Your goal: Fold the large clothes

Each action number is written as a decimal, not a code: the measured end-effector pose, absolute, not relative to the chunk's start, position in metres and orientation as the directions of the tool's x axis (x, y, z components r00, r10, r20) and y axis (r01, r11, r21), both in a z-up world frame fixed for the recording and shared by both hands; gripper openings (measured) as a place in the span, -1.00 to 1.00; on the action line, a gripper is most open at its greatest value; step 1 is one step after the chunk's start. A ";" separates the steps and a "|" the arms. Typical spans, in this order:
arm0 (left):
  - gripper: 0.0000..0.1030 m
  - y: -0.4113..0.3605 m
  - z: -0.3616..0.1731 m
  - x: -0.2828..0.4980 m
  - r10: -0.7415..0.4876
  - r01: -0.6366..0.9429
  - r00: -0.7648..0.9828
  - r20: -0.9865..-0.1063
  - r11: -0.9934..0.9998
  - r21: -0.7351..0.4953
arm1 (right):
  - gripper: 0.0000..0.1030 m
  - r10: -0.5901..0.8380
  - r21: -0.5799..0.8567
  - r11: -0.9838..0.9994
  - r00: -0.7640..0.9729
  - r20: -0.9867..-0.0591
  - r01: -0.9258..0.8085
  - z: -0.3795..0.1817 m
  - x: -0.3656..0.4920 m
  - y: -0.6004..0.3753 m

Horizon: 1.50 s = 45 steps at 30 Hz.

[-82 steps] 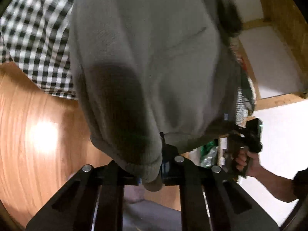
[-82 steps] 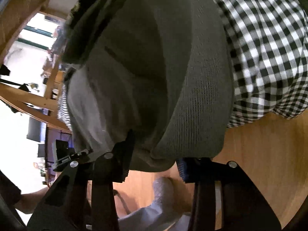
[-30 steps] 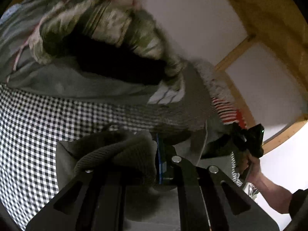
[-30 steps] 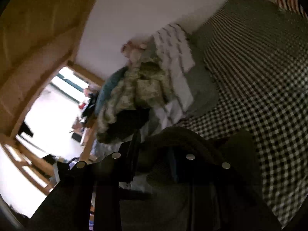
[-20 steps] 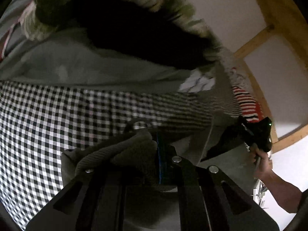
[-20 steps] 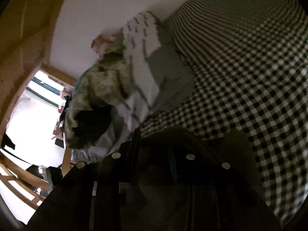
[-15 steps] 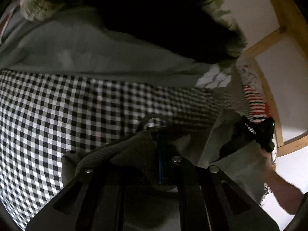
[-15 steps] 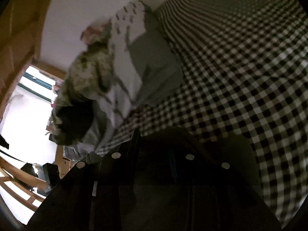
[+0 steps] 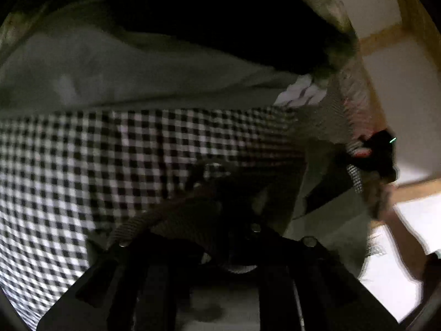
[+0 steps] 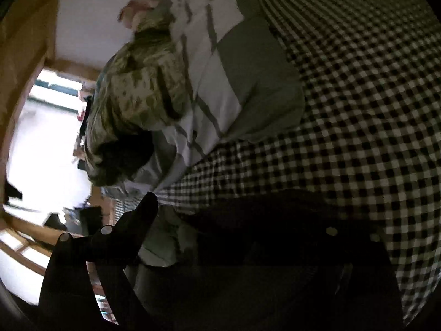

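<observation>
A grey knit sweater (image 9: 171,220) is bunched over my left gripper (image 9: 220,237), which is shut on its edge low over the black-and-white checked bedsheet (image 9: 82,160). The garment stretches right to my right gripper (image 9: 377,154), seen in the left wrist view. In the right wrist view the same sweater (image 10: 275,220) drapes dark over my right gripper (image 10: 234,234), which grips it; the right finger is hidden under the cloth.
A pile of clothes lies at the head of the bed: a camouflage garment (image 10: 137,93), a black one (image 9: 220,27), a white striped one (image 10: 209,63) and a grey one (image 9: 110,77). Wooden bed posts (image 9: 377,38) and a white wall (image 10: 104,13) stand behind.
Both grippers have lowered the sweater from hanging over the floor down toward the checked sheet. The views have tilted down and closer to the bed.
</observation>
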<state>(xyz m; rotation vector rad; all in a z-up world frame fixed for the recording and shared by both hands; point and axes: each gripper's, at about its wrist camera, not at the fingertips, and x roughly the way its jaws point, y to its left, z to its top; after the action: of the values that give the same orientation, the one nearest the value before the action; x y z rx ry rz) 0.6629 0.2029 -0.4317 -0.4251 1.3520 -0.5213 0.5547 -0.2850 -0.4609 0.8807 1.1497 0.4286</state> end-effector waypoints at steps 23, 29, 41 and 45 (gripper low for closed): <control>0.90 0.066 -0.491 0.566 -0.412 0.197 0.205 -0.888 0.906 -0.375 | 0.93 0.801 0.775 0.432 0.198 -0.564 0.461 -0.458 0.577 -0.309; 0.90 0.056 -0.509 0.564 -0.345 0.191 0.271 -0.899 0.934 -0.301 | 0.93 0.587 0.573 0.719 0.099 -0.804 0.393 -0.441 0.582 -0.350; 0.90 0.085 -0.437 0.595 -0.325 0.259 0.425 -0.845 0.938 -0.231 | 0.93 0.194 -0.004 0.830 0.295 -0.936 -0.557 -0.377 0.510 -0.187; 0.90 0.100 -0.482 0.614 -0.224 0.217 0.237 -0.945 0.961 -0.173 | 0.91 0.107 0.040 0.886 0.120 -0.987 -0.461 -0.429 0.531 -0.181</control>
<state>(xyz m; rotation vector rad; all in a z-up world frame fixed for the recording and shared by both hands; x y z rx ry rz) 0.6141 0.0998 -0.4825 -0.0062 1.2971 -0.3023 0.5312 -0.1815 -0.4287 -0.3068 1.3942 0.4245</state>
